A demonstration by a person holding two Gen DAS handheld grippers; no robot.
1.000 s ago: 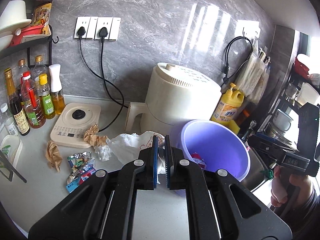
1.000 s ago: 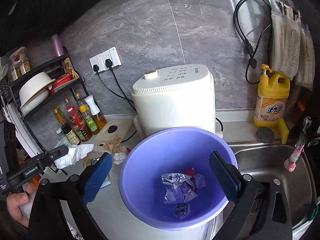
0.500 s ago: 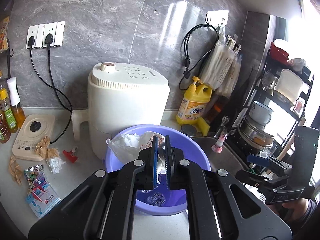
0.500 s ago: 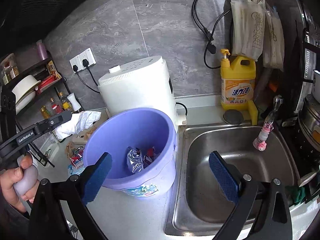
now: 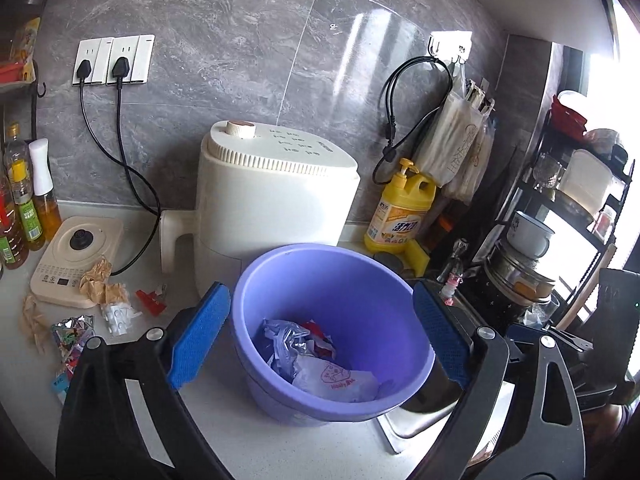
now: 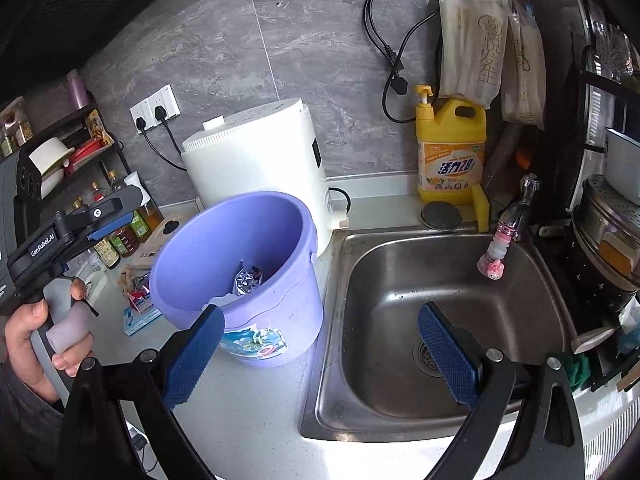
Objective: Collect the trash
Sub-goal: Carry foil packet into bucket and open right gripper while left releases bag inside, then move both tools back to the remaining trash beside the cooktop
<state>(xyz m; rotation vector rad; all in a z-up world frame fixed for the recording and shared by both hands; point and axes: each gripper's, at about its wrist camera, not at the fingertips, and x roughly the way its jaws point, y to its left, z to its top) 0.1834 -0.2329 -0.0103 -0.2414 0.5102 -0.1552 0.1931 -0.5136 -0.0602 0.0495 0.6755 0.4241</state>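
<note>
Trash (image 5: pixel 320 364) lies in the purple bucket (image 5: pixel 372 280); left gripper (image 5: pixel 320 344) opening, right gripper (image 6: pixel 320 354) wide, both empty.

The round purple plastic bucket (image 5: pixel 332 332) stands at lower centre of the left wrist view, on the pale speckled countertop (image 5: pixel 224 412) – the white crumpled plastic bag (image 5: pixel 336 380) lies inside it. Behind it sits the cream cylindrical appliance (image 5: pixel 276 196). Crumpled brown paper scraps (image 5: pixel 100 284) lie at the left edge. In the right wrist view the stainless steel sink (image 6: pixel 448 304) lies right of the bucket – the yellow detergent bottle (image 6: pixel 450 152) behind it
</note>
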